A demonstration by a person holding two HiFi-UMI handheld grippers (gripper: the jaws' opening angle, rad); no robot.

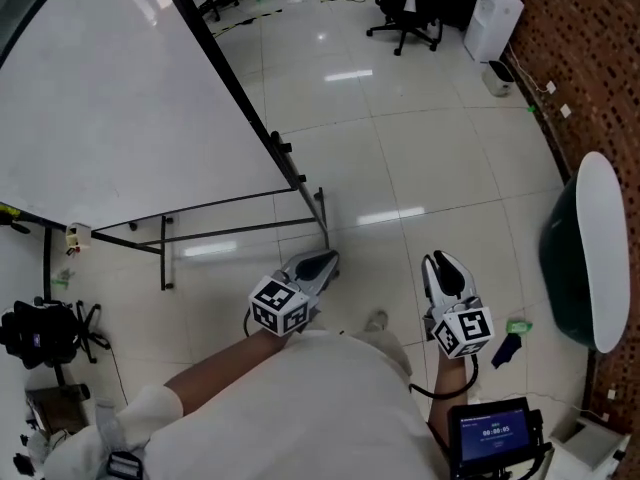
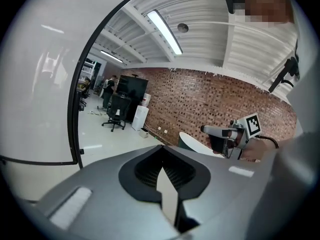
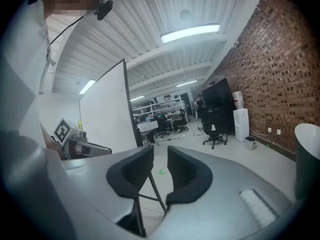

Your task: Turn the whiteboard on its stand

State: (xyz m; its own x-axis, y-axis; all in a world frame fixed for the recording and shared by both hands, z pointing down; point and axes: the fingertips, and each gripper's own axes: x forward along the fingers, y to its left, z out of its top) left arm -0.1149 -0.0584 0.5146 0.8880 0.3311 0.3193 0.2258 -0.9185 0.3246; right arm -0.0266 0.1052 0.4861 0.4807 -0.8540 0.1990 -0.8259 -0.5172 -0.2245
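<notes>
The whiteboard (image 1: pixel 110 98) fills the upper left of the head view, its black frame edge (image 1: pixel 250 108) running diagonally down to the floor. The black legs of its stand (image 1: pixel 165 253) lie under it. My left gripper (image 1: pixel 325 260) hangs just below the frame's lower corner, apart from it, jaws shut with nothing in them (image 2: pixel 162 159). My right gripper (image 1: pixel 440 263) is held further right over the tiles, jaws a narrow gap apart and empty (image 3: pixel 160 164). The board (image 2: pixel 35 84) stands at the left gripper view's left and also shows (image 3: pixel 107 114) in the right gripper view.
A round white-topped table (image 1: pixel 590 253) stands at the right by the brick wall (image 1: pixel 590 58). Office chairs (image 1: pixel 405 8) and a white cabinet (image 1: pixel 492 20) are at the back. A black bag (image 1: pixel 45 333) sits at lower left. Small green (image 1: pixel 518 325) and dark (image 1: pixel 505 348) items lie on the floor.
</notes>
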